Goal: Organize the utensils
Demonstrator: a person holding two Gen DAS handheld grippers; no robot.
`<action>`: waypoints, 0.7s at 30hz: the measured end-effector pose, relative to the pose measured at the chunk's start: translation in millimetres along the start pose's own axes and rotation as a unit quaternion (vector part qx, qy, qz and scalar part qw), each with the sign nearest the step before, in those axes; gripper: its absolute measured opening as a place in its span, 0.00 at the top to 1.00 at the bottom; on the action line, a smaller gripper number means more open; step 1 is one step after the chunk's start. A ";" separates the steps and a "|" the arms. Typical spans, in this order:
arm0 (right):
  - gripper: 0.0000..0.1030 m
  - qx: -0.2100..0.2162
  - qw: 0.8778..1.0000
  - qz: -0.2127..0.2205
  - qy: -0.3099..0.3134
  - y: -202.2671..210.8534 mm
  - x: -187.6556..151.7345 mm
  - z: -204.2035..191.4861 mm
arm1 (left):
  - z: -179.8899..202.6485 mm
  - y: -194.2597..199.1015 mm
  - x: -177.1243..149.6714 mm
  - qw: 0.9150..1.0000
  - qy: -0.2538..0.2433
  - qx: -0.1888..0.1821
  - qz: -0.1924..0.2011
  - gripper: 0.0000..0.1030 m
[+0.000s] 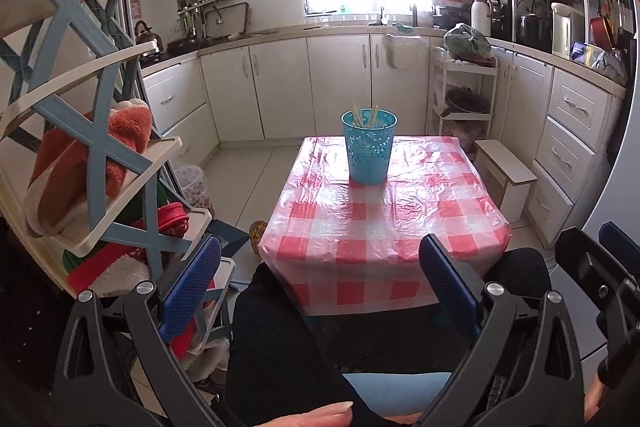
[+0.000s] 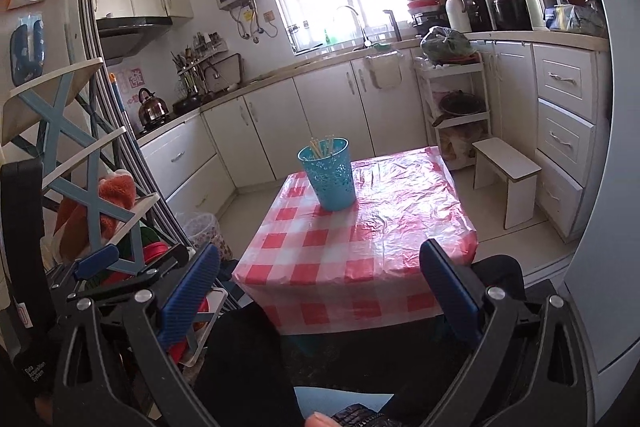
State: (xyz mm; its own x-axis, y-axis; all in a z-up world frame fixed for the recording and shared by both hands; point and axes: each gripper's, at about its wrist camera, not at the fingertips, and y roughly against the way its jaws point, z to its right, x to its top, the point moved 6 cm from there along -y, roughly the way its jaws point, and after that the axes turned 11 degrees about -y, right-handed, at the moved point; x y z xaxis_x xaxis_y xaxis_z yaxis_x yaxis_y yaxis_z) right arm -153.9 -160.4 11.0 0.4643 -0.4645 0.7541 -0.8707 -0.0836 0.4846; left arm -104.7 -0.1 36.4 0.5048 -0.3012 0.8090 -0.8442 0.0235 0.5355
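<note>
Apparently the task is finishing: chopsticks (image 1: 366,115) are standing in the cup (image 1: 369,147), the worktop (image 1: 384,227) is lying otherwise bare, and both grippers' jaws are gaping wide, empty.

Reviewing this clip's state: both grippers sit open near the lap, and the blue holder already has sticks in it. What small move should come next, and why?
Probably none toward a utensil: keep both grippers back. The chopsticks already stand in the blue holder, the checked tablecloth shows nothing loose, and the left gripper and right gripper are open and hold nothing.
</note>
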 end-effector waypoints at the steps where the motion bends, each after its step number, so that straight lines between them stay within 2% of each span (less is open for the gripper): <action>1: 0.07 0.001 1.000 -0.001 0.002 0.7 -1.1 -1.1 | -1.4 1.3 -0.9 1.000 0.003 -0.001 0.001 0.07; 21: 0.07 0.003 1.000 -0.008 0.028 5.4 -10.8 -13.5 | -21.3 4.7 -10.5 0.999 0.040 -0.010 0.002 0.07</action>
State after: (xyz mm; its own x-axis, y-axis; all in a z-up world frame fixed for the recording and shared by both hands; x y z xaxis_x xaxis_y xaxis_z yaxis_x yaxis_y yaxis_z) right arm -161.5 -144.0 11.4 0.4855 -0.4136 0.7702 -0.8645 -0.0962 0.4933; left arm -110.2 23.4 35.6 0.5151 -0.2231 0.8276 -0.8429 0.0435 0.5364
